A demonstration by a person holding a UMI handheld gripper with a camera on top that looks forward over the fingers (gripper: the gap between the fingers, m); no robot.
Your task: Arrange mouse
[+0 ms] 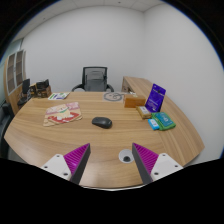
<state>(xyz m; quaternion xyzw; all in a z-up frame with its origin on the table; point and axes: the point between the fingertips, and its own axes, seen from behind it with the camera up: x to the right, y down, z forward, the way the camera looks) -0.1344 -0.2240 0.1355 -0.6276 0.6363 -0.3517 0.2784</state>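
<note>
A dark grey computer mouse [102, 122] lies on the wooden table [100, 140] near its middle, well beyond my fingers. My gripper [111, 160] is open and empty, held above the table's near edge. Its two magenta pads [76, 157] stand wide apart. The mouse sits ahead of the gap between the fingers, a little to the left of centre.
A cable grommet hole [125, 154] sits just ahead of the right finger. Papers and packets [62, 113] lie at the left, a purple sign [155, 98] and teal boxes [162, 122] at the right, a round object [112, 97] at the back. An office chair [95, 79] stands behind the table.
</note>
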